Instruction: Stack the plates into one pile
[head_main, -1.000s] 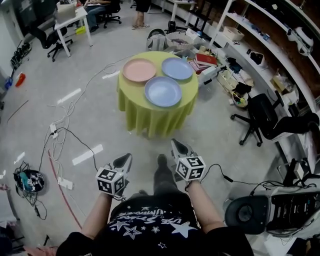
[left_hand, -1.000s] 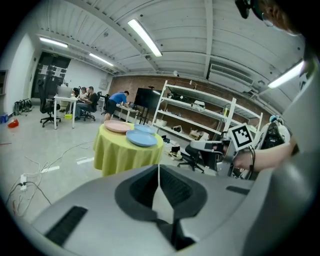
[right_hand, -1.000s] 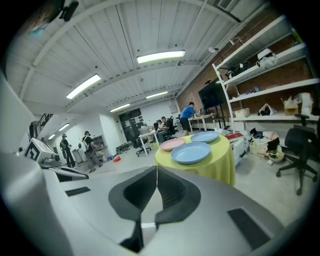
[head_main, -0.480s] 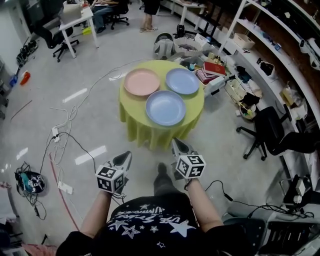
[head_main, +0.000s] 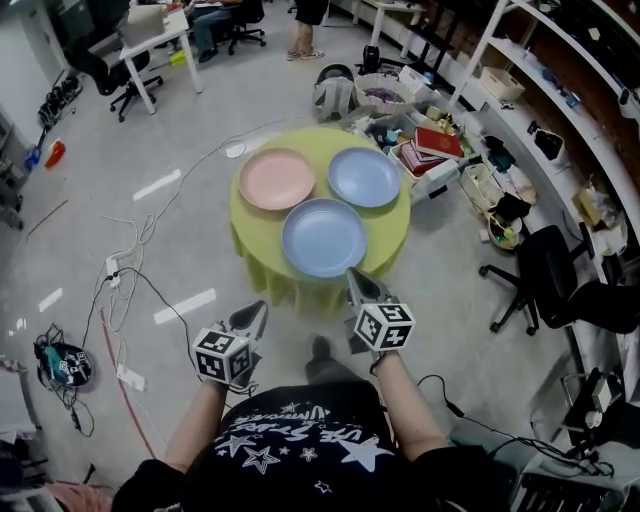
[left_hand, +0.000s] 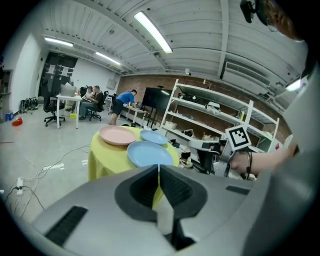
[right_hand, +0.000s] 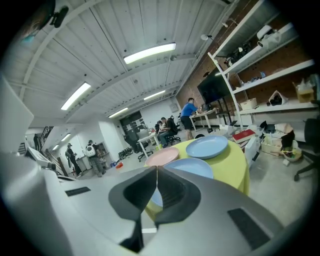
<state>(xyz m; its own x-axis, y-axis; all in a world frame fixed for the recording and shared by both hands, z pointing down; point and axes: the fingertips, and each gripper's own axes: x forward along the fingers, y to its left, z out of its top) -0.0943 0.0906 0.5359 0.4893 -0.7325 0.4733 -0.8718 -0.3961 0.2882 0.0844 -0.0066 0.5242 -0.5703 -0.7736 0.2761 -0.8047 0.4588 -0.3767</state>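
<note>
Round bench (head_main: 396, 228) under a yellow-green cloth, straight ahead of the person. Three plates lie flat on it, unstacked. The pink plate (head_main: 276, 179) is far left, with the far blue plate (head_main: 364, 176) just beside it at far right. The near blue plate (head_main: 323, 237) sits at the front edge, close to both.

Left tongs (head_main: 256, 312) are low and short of the cloth, pressed together with nothing between. Right tongs (head_main: 354, 279) line up with the bench's near edge in the head view, closed tight and empty. Both point towards the plates.

Cables (head_main: 140, 280) trail across the floor at left. A black office chair (head_main: 560, 285) stands at right.
</note>
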